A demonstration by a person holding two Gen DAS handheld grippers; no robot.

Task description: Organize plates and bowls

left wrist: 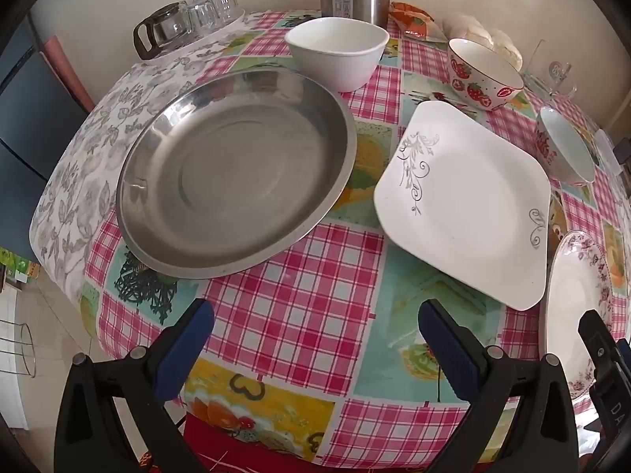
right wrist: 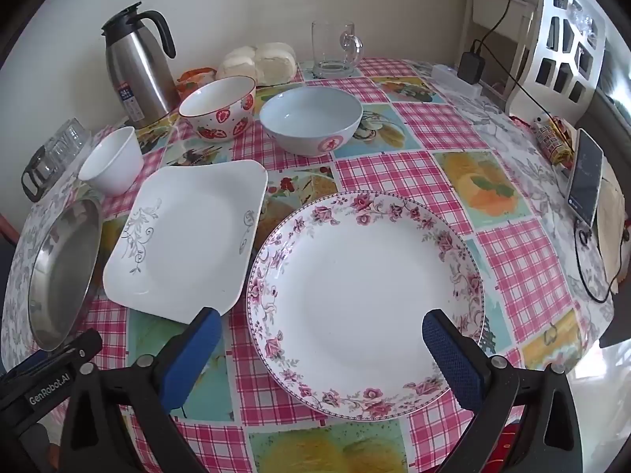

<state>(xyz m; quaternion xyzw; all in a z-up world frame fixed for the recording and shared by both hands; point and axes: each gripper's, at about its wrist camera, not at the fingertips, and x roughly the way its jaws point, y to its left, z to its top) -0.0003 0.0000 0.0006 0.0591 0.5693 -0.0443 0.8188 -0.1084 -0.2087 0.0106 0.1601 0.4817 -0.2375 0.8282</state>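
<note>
Checked oilcloth table (right wrist: 394, 165) holds unstacked round steel plate (left wrist: 232, 173), square white plate (left wrist: 465, 205), round floral-rimmed plate (right wrist: 366, 299) and three bowls behind; left gripper (left wrist: 315, 351) and right gripper (right wrist: 321, 354) hover empty, jaws spread, nothing organized yet.

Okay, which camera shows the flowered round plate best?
The right wrist view: the flowered round plate lies whole and central, rose border visible all round. The left wrist view catches only a cropped slice at its right edge.

Three plates (right wrist: 364, 303), three bowls (right wrist: 311, 120)
</note>
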